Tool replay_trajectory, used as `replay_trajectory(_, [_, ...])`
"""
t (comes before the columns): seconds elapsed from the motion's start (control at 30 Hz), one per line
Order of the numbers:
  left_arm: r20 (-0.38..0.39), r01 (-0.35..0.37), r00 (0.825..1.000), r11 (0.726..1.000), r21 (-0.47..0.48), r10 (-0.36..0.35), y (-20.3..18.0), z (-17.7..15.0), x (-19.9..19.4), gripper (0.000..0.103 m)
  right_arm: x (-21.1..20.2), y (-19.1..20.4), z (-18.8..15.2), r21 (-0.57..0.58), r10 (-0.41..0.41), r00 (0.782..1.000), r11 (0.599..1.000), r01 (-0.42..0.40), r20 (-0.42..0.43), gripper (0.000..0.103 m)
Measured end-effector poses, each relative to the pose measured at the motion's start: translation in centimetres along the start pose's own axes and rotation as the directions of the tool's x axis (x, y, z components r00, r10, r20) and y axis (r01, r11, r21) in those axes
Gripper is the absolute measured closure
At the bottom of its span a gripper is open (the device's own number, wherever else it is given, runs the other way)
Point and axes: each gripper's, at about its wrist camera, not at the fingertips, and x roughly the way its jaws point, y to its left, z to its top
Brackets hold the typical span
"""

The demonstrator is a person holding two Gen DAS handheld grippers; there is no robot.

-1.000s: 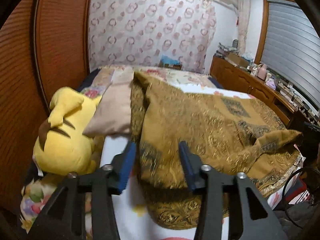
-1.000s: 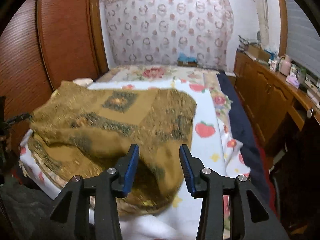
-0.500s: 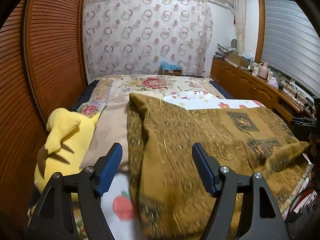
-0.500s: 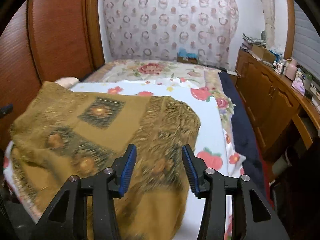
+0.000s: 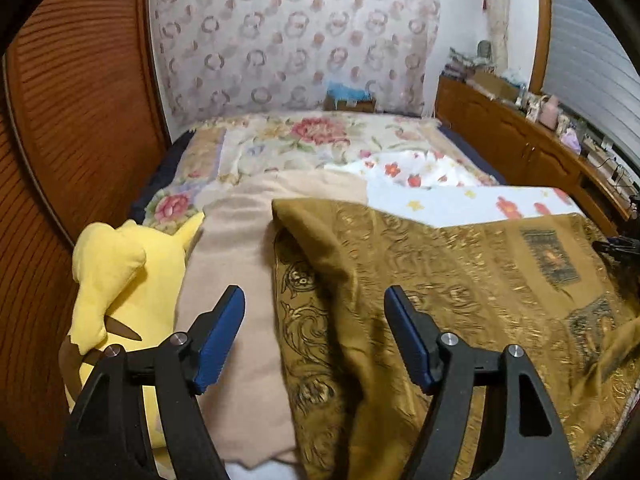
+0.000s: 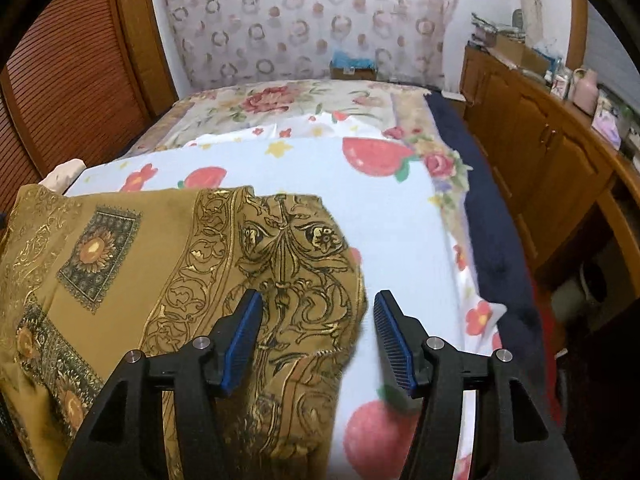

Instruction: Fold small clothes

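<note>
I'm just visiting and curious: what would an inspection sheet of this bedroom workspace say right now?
Surface: bed with strawberry-print sheet.
Job's things: gold patterned cloth spread across the near bed, far corner folded over; beige cloth lying beside it.
Clutter: yellow plush toy at the bed's left edge.
Grippers: left gripper open, holding nothing; right gripper open above the gold cloth's edge.
Cables: nothing seen clearly.
Surroundings: patterned curtain, wooden wardrobe, cluttered wooden cabinets.
</note>
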Motion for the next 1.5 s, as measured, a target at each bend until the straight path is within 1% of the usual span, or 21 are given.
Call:
replay_trajectory(0.2, [-0.063, 0.005, 0.998, 1.000, 0.000, -0.005, 0.2, -0.5, 2.0, 0.030, -0.5, 1.2, -0.2, -0.036, 0.033, 0.999, 0.999, -0.033, -0.001, 0.041])
replay_trajectory(0.27, [-0.070, 0.025, 0.997, 1.000, 0.000, -0.025, 0.1, -0.7, 2.2, 0.035, -0.4, 1.5, -0.3, -0.058, 0.058, 0.998, 0.997, -0.058, -0.003, 0.044])
replay_trajectory(0.3, [-0.079, 0.042, 0.996, 0.999, -0.003, -0.042, 0.0, -0.8, 2.3, 0.044, -0.4, 1.9, -0.4, -0.076, 0.074, 0.997, 0.994, -0.074, -0.004, 0.053])
replay_trajectory(0.33, [-0.088, 0.062, 0.994, 0.998, -0.011, -0.063, 0.0, -0.8, 2.4, 0.054, -0.8, 1.9, -0.6, -0.090, 0.090, 0.996, 0.992, -0.090, -0.006, 0.067])
replay_trajectory(0.37, [-0.090, 0.078, 0.993, 0.997, -0.012, -0.078, -0.1, -0.9, 2.3, 0.060, -0.9, 2.0, -0.7, -0.099, 0.107, 0.994, 0.989, -0.108, -0.010, 0.077])
replay_trajectory(0.4, [-0.088, 0.090, 0.992, 0.996, -0.002, -0.090, -0.3, -0.9, 2.2, 0.074, -1.1, 2.2, -0.9, -0.111, 0.123, 0.992, 0.986, -0.124, -0.014, 0.090])
replay_trajectory(0.43, [-0.088, 0.098, 0.991, 0.995, 0.010, -0.096, -0.6, -0.8, 2.1, 0.088, -1.3, 2.5, -1.1, -0.128, 0.124, 0.992, 0.984, -0.124, -0.008, 0.093])
replay_trajectory(0.5, [-0.065, 0.076, 0.995, 0.996, 0.039, -0.073, -1.5, -0.7, 1.0, 0.096, -2.4, 3.1, -1.5, -0.160, 0.146, 0.989, 0.977, -0.142, 0.017, 0.095])
replay_trajectory(0.57, [-0.017, 0.094, 0.996, 0.994, 0.053, -0.093, -2.0, -0.4, -0.7, 0.098, -4.4, 3.4, -1.8, -0.175, 0.144, 0.987, 0.976, -0.130, 0.070, 0.095])
replay_trajectory(0.63, [0.051, 0.115, 0.992, 0.991, 0.064, -0.118, -2.9, -0.1, -3.8, 0.098, -7.9, 3.8, -2.1, -0.185, 0.161, 0.975, 0.974, -0.132, 0.151, 0.096])
replay_trajectory(0.7, [0.125, 0.128, 0.983, 0.989, 0.072, -0.136, -3.6, 0.4, -7.1, 0.098, -11.7, 4.3, -2.1, -0.200, 0.166, 0.959, 0.972, -0.121, 0.228, 0.096])
replay_trajectory(0.77, [0.195, 0.140, 0.969, 0.986, 0.086, -0.154, -4.5, 0.9, -10.6, 0.098, -15.6, 4.8, -1.9, -0.218, 0.164, 0.941, 0.971, -0.101, 0.296, 0.096])
replay_trajectory(0.83, [0.271, 0.152, 0.946, 0.983, 0.104, -0.175, -5.2, 1.6, -14.6, 0.098, -19.6, 5.0, -1.6, -0.237, 0.174, 0.918, 0.967, -0.090, 0.357, 0.096])
replay_trajectory(0.97, [0.377, 0.165, 0.904, 0.979, 0.122, -0.199, -5.6, 3.2, -20.9, 0.098, -26.9, 5.6, -0.8, -0.273, 0.173, 0.872, 0.961, -0.048, 0.457, 0.096])
replay_trajectory(1.1, [0.452, 0.154, 0.869, 0.978, 0.139, -0.201, -5.6, 4.1, -26.0, 0.098, -33.1, 5.8, -0.4, -0.291, 0.173, 0.826, 0.957, -0.012, 0.537, 0.096])
replay_trajectory(1.17, [0.487, 0.142, 0.851, 0.979, 0.145, -0.196, -5.5, 4.3, -28.2, 0.098, -35.2, 5.9, -0.5, -0.295, 0.177, 0.807, 0.955, -0.004, 0.563, 0.096])
replay_trajectory(1.2, [0.496, 0.140, 0.846, 0.979, 0.149, -0.197, -5.5, 4.3, -28.8, 0.098, -36.5, 5.9, -0.6, -0.299, 0.180, 0.796, 0.954, 0.001, 0.577, 0.096])
replay_trajectory(1.27, [0.509, 0.136, 0.838, 0.979, 0.153, -0.196, -5.3, 4.4, -29.9, 0.098, -37.9, 6.1, -0.7, -0.305, 0.181, 0.786, 0.952, 0.009, 0.591, 0.096])
replay_trajectory(1.33, [0.516, 0.129, 0.835, 0.980, 0.152, -0.190, -5.2, 4.5, -30.5, 0.098, -39.2, 6.2, -0.9, -0.310, 0.186, 0.780, 0.951, 0.010, 0.598, 0.096])
replay_trajectory(1.4, [0.521, 0.132, 0.832, 0.981, 0.145, -0.189, -4.8, 4.7, -30.7, 0.098, -39.8, 6.1, -1.1, -0.311, 0.190, 0.778, 0.950, 0.007, 0.599, 0.096])
replay_trajectory(1.5, [0.517, 0.125, 0.838, 0.983, 0.133, -0.176, -4.2, 5.1, -29.7, 0.098, -39.4, 5.4, -1.3, -0.320, 0.182, 0.783, 0.947, 0.023, 0.595, 0.096])
